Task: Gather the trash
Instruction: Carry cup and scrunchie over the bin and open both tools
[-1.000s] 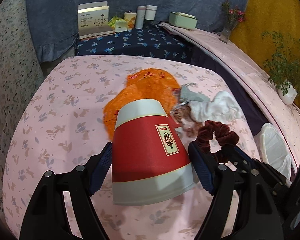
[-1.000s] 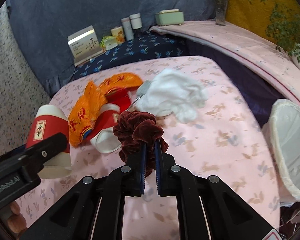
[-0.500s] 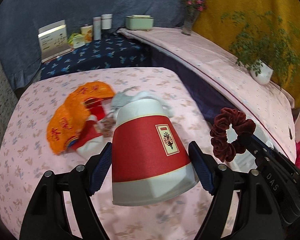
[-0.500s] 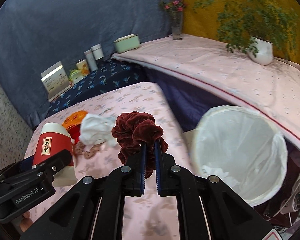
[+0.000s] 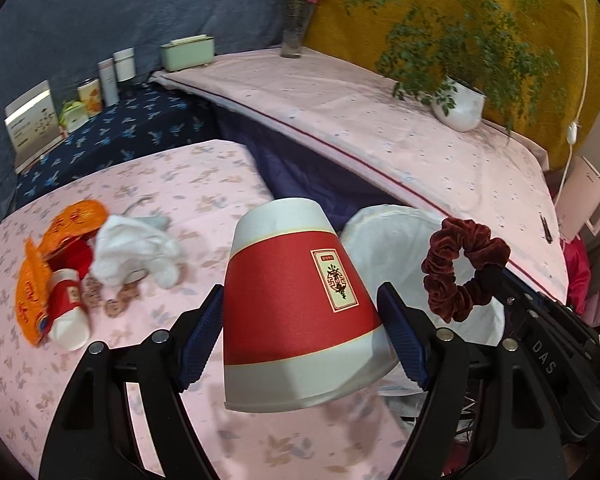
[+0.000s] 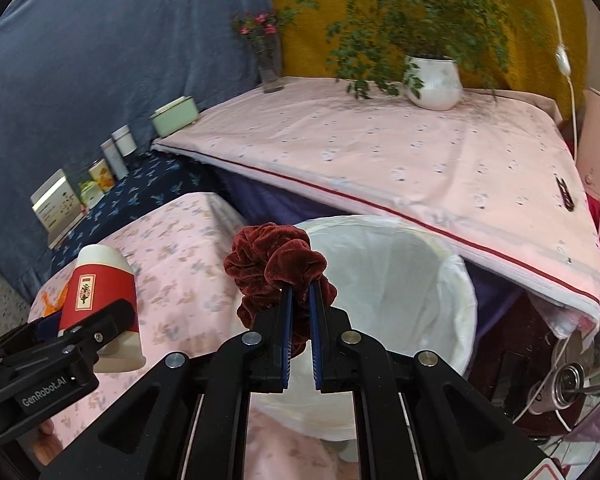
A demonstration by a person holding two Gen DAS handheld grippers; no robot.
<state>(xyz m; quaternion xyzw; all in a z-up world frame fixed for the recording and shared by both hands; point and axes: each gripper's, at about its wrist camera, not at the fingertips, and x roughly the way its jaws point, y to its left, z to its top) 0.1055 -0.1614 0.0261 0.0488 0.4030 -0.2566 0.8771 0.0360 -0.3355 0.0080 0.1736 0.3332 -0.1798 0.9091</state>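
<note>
My left gripper is shut on a red and white paper cup, held upside down above the pink table's right edge. My right gripper is shut on a dark red velvet scrunchie and holds it over the rim of the white-lined trash bin. The scrunchie and the bin also show in the left wrist view, and the cup shows in the right wrist view. On the table lie an orange bag, a second red cup and a crumpled white tissue.
A higher pink-covered table with a potted plant and a flower vase stands behind the bin. A dark blue shelf holds boxes and tins. Several brown bits lie by the tissue.
Both grippers have swung right, from over the table's litter to the bin, each carrying its item. The bin now fills the right wrist view.
</note>
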